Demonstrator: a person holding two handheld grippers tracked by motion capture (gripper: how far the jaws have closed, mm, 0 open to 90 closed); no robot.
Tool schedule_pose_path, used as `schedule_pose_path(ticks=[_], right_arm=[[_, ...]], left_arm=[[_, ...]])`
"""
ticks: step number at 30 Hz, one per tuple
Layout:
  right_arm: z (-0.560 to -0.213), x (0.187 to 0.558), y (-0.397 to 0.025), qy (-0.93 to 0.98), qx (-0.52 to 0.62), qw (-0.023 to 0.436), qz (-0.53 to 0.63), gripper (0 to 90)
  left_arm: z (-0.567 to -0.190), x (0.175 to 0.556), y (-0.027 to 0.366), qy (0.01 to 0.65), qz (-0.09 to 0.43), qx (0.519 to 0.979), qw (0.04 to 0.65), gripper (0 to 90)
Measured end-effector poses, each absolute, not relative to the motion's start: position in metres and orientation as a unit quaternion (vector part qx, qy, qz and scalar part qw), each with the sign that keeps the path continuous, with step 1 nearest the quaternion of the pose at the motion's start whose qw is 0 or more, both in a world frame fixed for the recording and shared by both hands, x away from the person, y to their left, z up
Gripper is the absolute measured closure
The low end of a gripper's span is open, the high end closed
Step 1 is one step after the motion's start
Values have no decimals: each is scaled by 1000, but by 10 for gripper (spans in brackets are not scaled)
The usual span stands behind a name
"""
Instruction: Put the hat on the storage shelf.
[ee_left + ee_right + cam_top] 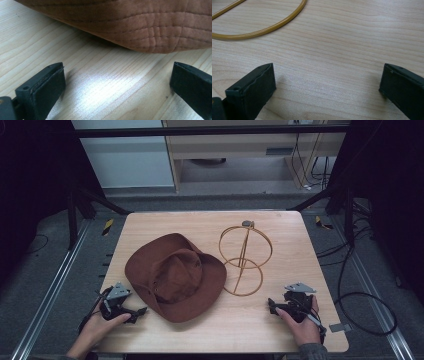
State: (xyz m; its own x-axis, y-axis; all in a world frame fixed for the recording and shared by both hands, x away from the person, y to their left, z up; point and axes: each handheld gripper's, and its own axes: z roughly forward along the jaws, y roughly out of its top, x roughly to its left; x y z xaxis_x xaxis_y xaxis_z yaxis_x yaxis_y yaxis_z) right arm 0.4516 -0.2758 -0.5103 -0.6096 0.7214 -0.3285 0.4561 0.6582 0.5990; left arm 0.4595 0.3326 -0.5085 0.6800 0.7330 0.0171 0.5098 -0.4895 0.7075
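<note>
Table (280, 325): light wooden top, seen at the centre of the high view, with dark floor, rails and trailing cables around it and pale cabinets along the top of the frame.

Hat stand (243, 258): gold wire, made of two rings joined by a thin upright, placed right of centre in the high view, just beside the hat's right brim. A curved stretch of its base ring (265, 29) is seen at the upper left of the right gripper view, lying flat on the wood.

Hat (175, 275): brown, wide-brimmed, stitched fabric, laid crown up on the table left of centre in the high view. Its brim edge (140, 27) is seen across the top of the left gripper view, resting on the wood.

Left gripper (141, 311): held in a hand (100, 326) at the lower left of the high view, just beside the lower left brim of the hat and not touching it. Its jaws are spread wide and nothing is held between them; bare wood is seen in the gap, with the brim lying just beyond the tips.

Right gripper (270, 304): held in a hand (302, 327) at the lower right of the high view, near the base ring of the hat stand but apart from it. Its jaws are likewise spread wide and empty. No object is seen between either gripper and the hat or the stand.
</note>
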Motion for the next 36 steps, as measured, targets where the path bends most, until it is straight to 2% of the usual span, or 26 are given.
schedule_pose_path(ticks=[7,11,24,30,36], right_arm=[[-510,452,-276,866,340,282,235,4],[-510,452,-276,866,340,282,235,4],[-510,452,-276,866,340,282,235,4],[-510,452,-276,866,340,282,235,4],[-510,452,-276,866,340,282,235,4]], left_arm=[[-508,458,333,363,159,850,348,0],[-504,455,335,353,160,855,345,33],[-483,438,337,345,166,835,396,33],[-464,435,329,333,173,826,421,31],[-447,441,315,319,176,837,408,32]])
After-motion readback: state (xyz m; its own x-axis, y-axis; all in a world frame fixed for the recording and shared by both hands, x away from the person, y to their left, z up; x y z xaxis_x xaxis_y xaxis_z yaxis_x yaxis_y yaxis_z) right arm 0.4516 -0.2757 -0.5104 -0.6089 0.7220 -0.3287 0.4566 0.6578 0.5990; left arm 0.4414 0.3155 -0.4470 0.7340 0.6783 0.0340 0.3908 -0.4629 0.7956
